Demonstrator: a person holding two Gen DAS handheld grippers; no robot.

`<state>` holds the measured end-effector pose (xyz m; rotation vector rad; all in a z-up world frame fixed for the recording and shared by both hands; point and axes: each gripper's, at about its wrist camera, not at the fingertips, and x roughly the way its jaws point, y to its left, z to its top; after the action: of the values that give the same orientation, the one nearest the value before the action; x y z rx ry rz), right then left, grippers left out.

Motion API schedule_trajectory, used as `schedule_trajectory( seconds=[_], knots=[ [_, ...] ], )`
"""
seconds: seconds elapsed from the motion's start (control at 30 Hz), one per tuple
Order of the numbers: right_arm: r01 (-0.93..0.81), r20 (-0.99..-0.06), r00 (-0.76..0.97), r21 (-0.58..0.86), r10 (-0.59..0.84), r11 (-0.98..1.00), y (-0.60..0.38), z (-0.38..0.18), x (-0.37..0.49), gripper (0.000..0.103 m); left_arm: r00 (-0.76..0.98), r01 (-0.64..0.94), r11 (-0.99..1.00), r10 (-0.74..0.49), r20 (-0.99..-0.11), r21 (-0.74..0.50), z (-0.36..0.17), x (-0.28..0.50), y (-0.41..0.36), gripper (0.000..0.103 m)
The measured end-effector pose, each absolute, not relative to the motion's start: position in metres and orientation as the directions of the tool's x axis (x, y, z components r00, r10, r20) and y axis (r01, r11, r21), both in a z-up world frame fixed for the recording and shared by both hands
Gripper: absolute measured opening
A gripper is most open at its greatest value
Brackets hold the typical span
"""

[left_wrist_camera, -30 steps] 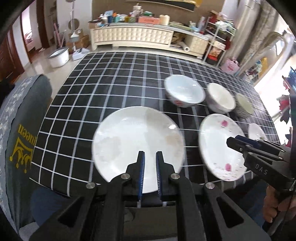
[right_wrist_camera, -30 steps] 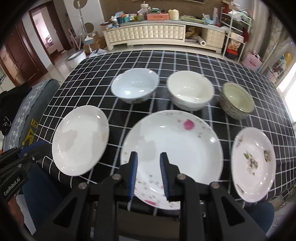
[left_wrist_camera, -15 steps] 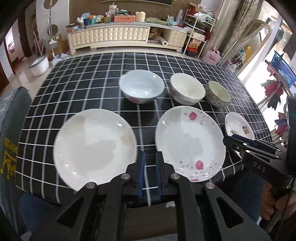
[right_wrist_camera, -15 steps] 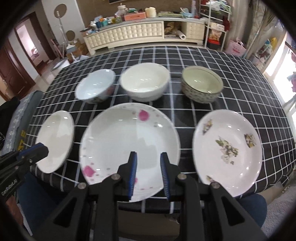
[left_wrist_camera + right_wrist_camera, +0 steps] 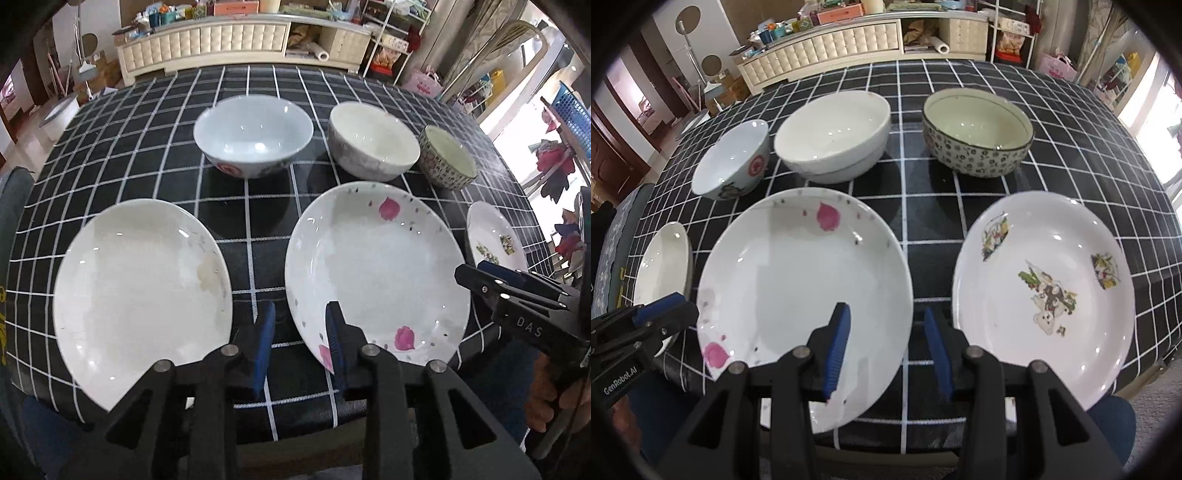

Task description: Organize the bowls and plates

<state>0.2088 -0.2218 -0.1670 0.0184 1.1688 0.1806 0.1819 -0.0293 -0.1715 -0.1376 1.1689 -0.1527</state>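
Observation:
Three plates lie along the table's near edge: a plain white plate (image 5: pixel 140 288), a pink-petal plate (image 5: pixel 376 269) and a flower-print plate (image 5: pixel 1045 280). Behind them stand a pale blue bowl (image 5: pixel 253 133), a white bowl (image 5: pixel 373 140) and a patterned bowl (image 5: pixel 977 133). My left gripper (image 5: pixel 299 332) is open and empty, hovering over the gap between the plain and the pink-petal plate. My right gripper (image 5: pixel 890 336) is open and empty, over the gap between the pink-petal plate (image 5: pixel 801 291) and the flower-print plate.
The table wears a black cloth with white grid lines (image 5: pixel 258 206). A grey chair back (image 5: pixel 11 206) stands at the left edge. A long cream cabinet (image 5: pixel 207 40) and shelves stand behind the table.
Both grippers' jaws have opened wider. Both have shifted right: the left from over the plain plate to the gap beside it, the right from the pink-petal plate toward the flower-print plate.

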Motion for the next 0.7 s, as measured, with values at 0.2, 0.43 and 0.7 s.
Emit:
schedule_trajectory(
  seconds=[0.2,0.43,0.7],
  knots=[
    [-0.133,-0.921,0.359,0.106,0.148,0.985,-0.224,-0.178,0.219,0.046,0.353,0.071,0.977,-0.211,-0.912,-0.199,-0.186,0.196,-0.037,0.026],
    [-0.152,-0.923,0.354,0.102,0.151,0.983,-0.219,-0.183,0.225,0.046,0.346,0.080,0.981,-0.196,-0.918,-0.179,-0.195,0.208,-0.038,0.024],
    [-0.147,-0.922,0.362,0.086,0.134,0.985,-0.220,-0.192,0.220,0.028,0.343,0.080,0.983,-0.183,-0.921,-0.166,-0.204,0.214,-0.034,0.009]
  ],
)
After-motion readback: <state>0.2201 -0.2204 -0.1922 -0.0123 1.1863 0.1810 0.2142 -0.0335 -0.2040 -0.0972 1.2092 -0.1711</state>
